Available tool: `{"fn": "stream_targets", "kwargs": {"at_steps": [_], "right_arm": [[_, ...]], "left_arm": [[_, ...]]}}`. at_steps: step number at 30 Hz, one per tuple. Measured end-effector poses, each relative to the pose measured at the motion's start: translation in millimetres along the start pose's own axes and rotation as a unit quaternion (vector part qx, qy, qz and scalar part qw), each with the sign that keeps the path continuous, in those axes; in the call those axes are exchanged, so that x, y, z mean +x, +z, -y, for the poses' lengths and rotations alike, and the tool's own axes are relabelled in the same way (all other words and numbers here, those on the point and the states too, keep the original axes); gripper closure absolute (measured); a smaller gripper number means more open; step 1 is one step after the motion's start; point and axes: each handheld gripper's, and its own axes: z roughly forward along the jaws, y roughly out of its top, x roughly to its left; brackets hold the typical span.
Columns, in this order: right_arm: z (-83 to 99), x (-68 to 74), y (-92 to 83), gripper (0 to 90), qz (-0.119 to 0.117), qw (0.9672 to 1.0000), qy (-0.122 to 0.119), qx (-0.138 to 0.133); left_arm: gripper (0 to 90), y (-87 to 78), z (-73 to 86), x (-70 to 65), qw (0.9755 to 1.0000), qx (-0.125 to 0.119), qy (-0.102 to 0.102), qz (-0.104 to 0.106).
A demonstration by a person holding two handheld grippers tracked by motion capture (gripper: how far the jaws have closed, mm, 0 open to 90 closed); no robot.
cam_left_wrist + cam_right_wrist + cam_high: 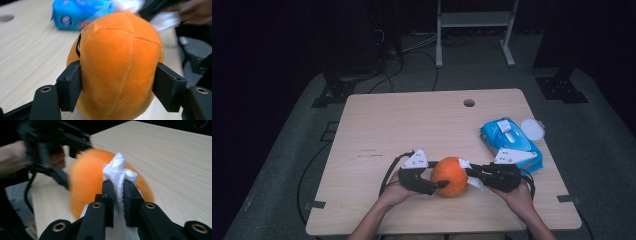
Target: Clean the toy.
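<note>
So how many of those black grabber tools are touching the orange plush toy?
2. The left gripper clamps the orange plush toy from its left side; the right gripper, jaws shut on a white wipe, presses it against the toy's right side.

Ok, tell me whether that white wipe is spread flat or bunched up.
Bunched up. The white wipe is crumpled, pinched between the right gripper's jaws, its puckered top against the orange plush toy.

My left gripper [117, 87] has its two black jaws on both sides of the orange plush toy [117, 65], and each pad touches the soft fabric. The toy has a black stitched mark at 9 o'clock on its side. At 11 o'clock behind it lies a blue wipes pack [75, 13] on the light wooden table [27, 57]. At 2 o'clock I see something white, blurred.
</note>
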Motion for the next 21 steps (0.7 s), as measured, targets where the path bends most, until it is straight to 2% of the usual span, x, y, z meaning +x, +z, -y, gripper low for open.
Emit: {"fn": "stream_targets", "kwargs": {"at_steps": [4, 7, 9, 11, 13, 16, 19, 21], "right_arm": [[-3.2, 5.2, 0.3, 79.7, 0.011, 0.9997, -0.020, 0.003], [1.0, -2.8, 0.5, 79.7, 0.003, 1.0000, 0.002, 0.002], [1.8, -4.7, 0.1, 79.7, -0.003, 0.9999, 0.011, -0.001], [0.3, 1.6, 0.6, 79.7, 0.000, 1.0000, 0.001, 0.004], [-1.9, 9.6, 1.3, 79.7, 0.005, 0.9998, -0.017, 0.003], [-7.6, 17.0, 0.0, 79.7, -0.009, 0.9996, -0.025, -0.006], [-12.3, 18.4, -3.5, 79.7, -0.010, 0.9993, -0.031, -0.015], [-11.4, 13.3, -4.3, 79.6, 0.002, 0.9995, -0.029, -0.014]], "left_arm": [[21.9, 2.8, -1.2, -1.6, 1.0000, -0.002, 0.003, 0.003], [11.1, 8.1, 0.4, -5.6, 0.9999, -0.004, 0.003, 0.010], [10.1, 12.8, 2.0, -10.1, 0.9999, 0.001, 0.015, -0.003], [13.4, 13.6, 2.4, -12.7, 0.9995, 0.004, 0.026, -0.018], [22.8, 10.4, 1.2, -12.6, 0.9992, 0.001, 0.030, -0.026], [30.0, 2.5, -2.9, -10.7, 0.9993, -0.003, 0.036, -0.010], [30.9, -7.0, -6.4, -6.6, 0.9993, -0.004, 0.030, 0.021], [30.2, -8.3, -4.8, -4.5, 0.9993, 0.004, 0.028, 0.025]]}}
